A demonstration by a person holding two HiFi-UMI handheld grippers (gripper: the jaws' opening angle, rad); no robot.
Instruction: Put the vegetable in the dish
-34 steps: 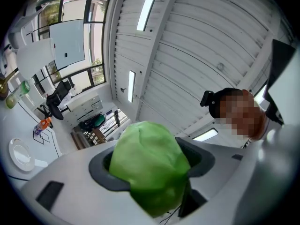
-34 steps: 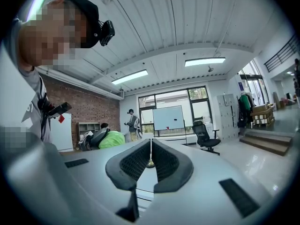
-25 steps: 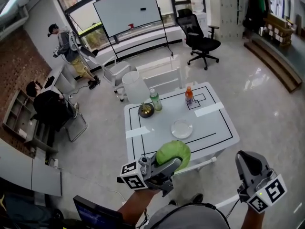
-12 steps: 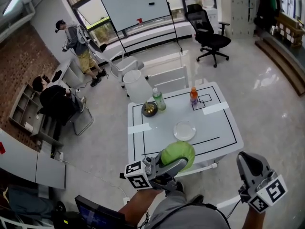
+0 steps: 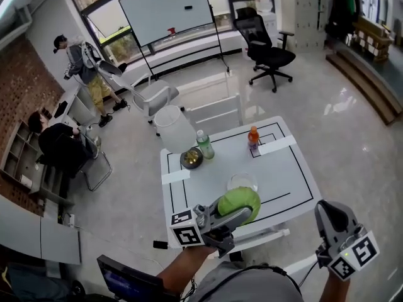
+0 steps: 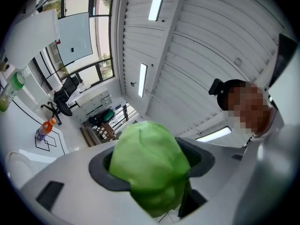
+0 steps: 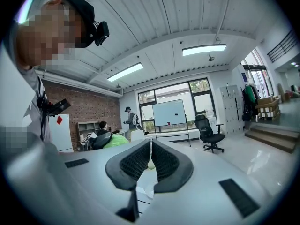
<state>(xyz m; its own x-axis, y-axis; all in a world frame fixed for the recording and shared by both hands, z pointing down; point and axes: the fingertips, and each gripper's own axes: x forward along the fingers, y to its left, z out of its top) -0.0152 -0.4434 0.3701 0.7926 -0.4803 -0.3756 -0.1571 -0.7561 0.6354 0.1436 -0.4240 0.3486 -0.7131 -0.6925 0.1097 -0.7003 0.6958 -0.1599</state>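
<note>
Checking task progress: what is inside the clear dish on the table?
The visible part of the clear dish looks empty. Its near edge is covered by the green cabbage held in the left gripper, so that part cannot be seen.
</note>
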